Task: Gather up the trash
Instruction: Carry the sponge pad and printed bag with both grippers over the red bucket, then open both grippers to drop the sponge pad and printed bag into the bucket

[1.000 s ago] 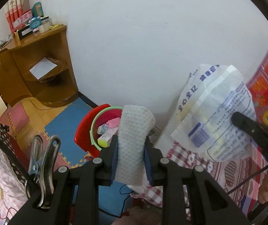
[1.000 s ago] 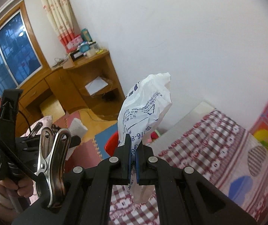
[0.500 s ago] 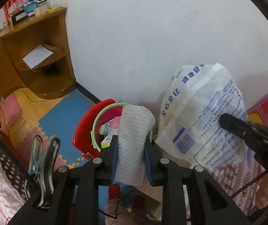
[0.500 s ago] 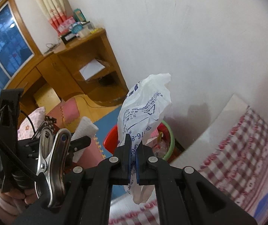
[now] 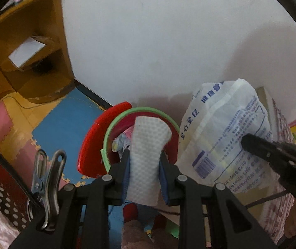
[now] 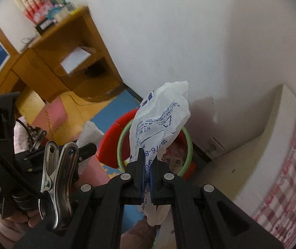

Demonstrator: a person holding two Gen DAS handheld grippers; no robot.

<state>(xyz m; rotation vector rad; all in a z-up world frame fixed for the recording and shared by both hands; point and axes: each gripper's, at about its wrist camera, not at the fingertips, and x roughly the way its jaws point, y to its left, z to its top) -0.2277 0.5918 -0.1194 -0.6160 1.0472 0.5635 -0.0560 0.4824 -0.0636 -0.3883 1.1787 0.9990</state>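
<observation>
The left gripper (image 5: 143,161) is clamping a white textured paper towel (image 5: 148,145) between its blue pads, the jaws standing only as far apart as the folded sheet is thick. The right gripper (image 6: 147,166) is pinching a crumpled white plastic bag (image 6: 160,120) printed in blue, its jaws pressed nearly together on the thin film. Both items are hanging above the red trash bin (image 5: 90,145) with a green rim, standing on the floor against the wall and already containing wrappers.

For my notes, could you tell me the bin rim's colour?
Light green rim, clearest in the left wrist view.
</observation>
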